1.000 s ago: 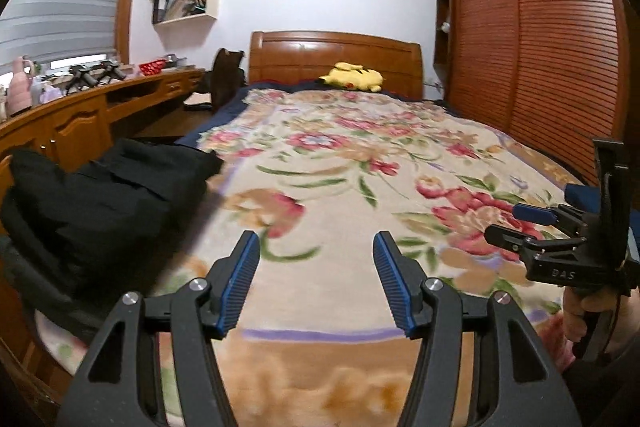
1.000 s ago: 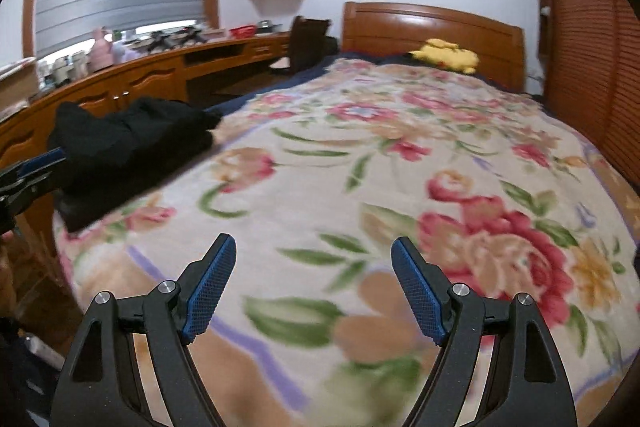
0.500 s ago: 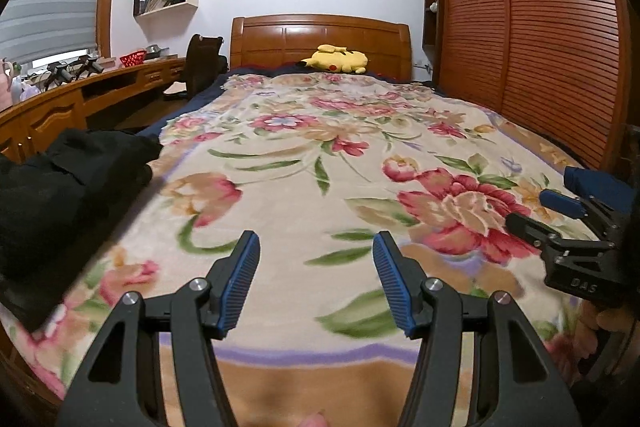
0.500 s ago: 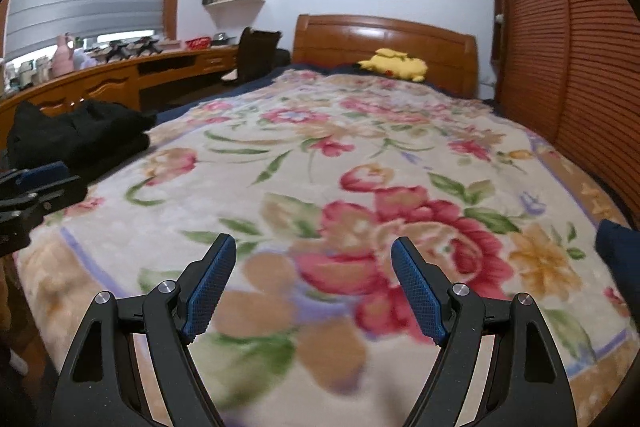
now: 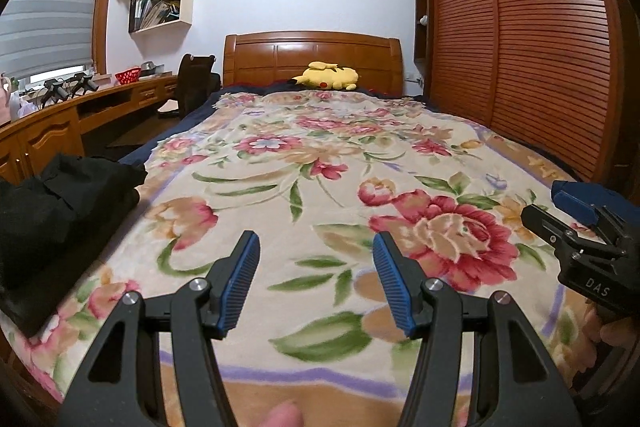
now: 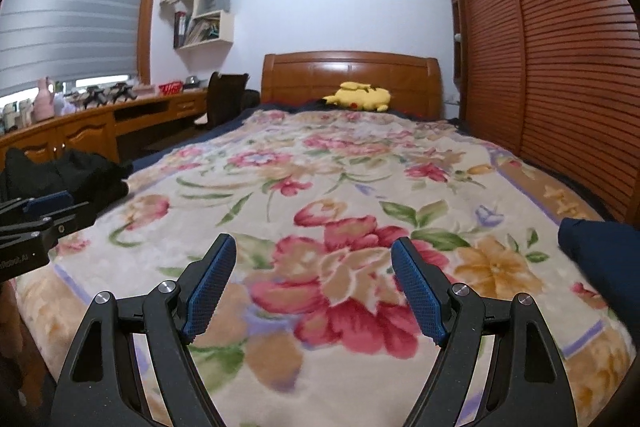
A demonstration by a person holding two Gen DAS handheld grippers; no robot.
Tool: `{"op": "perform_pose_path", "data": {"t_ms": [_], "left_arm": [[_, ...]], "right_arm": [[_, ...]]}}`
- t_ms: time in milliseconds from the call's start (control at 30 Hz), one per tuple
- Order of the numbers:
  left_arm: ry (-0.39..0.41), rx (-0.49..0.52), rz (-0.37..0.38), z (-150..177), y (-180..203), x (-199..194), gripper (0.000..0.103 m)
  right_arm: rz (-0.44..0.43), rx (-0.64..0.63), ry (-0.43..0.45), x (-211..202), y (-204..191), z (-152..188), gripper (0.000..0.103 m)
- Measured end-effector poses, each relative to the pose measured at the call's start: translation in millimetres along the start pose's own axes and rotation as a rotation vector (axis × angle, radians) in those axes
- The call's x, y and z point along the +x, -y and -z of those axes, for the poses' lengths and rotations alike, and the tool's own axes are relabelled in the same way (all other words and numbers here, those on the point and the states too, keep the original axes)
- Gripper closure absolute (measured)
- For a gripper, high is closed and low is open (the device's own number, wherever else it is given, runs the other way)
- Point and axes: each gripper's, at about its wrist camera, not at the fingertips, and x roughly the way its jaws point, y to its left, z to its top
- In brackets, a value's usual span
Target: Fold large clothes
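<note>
So from the left wrist cam you're looking down a bed covered by a floral blanket [image 5: 320,163]. The left gripper [image 5: 316,281] hangs over the near end with its blue-padded fingers [image 5: 240,283] spread wide, nothing between them. A pile of black clothes [image 5: 60,207] sits on the blanket's left edge, well apart from the fingers. The right gripper [image 5: 580,227] pokes in from the right side, can't really tell how its jaws stand. Yellow plush toy [image 5: 328,77] lies up by the wooden headboard [image 5: 312,57]. Wooden counter [image 5: 60,123] runs along the left wall, slatted wardrobe doors [image 5: 532,47] on the right.
</note>
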Motion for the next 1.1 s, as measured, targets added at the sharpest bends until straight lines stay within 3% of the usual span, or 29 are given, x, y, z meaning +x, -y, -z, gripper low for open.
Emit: {"op": "perform_pose_path", "data": {"t_ms": [200, 1100], "left_arm": [[0.001, -0.009, 0.027, 1.3, 4.4, -3.1, 0.045], [-0.003, 0.001, 0.004, 5.4, 7.8, -1.0, 0.045]], "right_arm": [[0.0, 0.005, 0.009, -1.9, 2.4, -0.1, 0.021], [-0.002, 0.006, 0.008, -1.4, 3.1, 0.9, 0.021]]}}
